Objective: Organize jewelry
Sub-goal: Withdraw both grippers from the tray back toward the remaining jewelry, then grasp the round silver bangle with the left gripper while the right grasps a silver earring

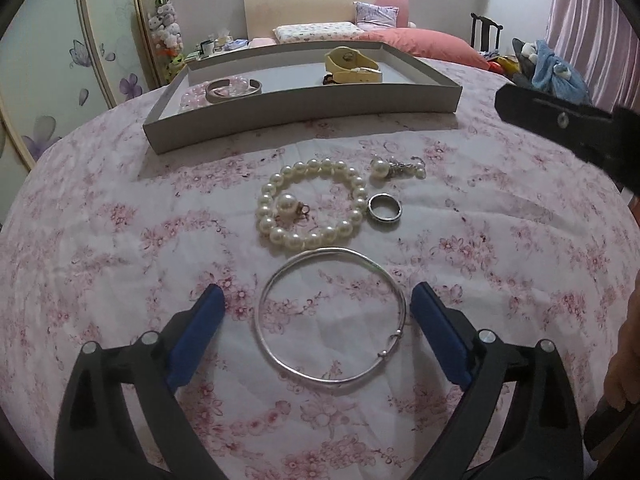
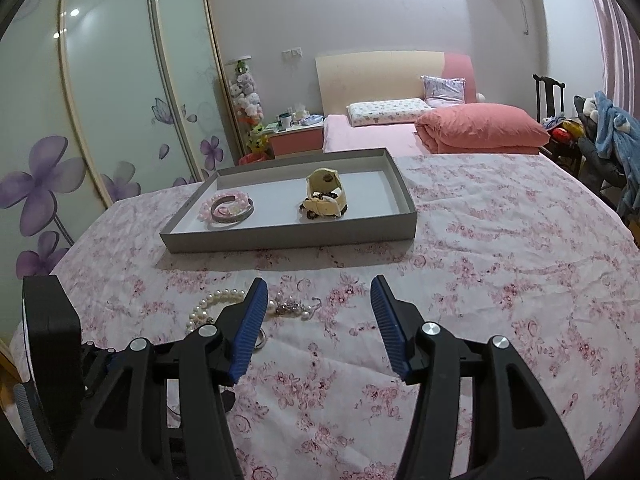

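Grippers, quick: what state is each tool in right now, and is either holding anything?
Left tool: open, holding nothing; its fingers flank the silver bangle on the bedspread.
Right tool: open, empty, over bare bedspread.

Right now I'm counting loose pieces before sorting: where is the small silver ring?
In the left wrist view the small silver ring lies on the floral cloth, just right of the pearl bracelet and below the pearl earring.
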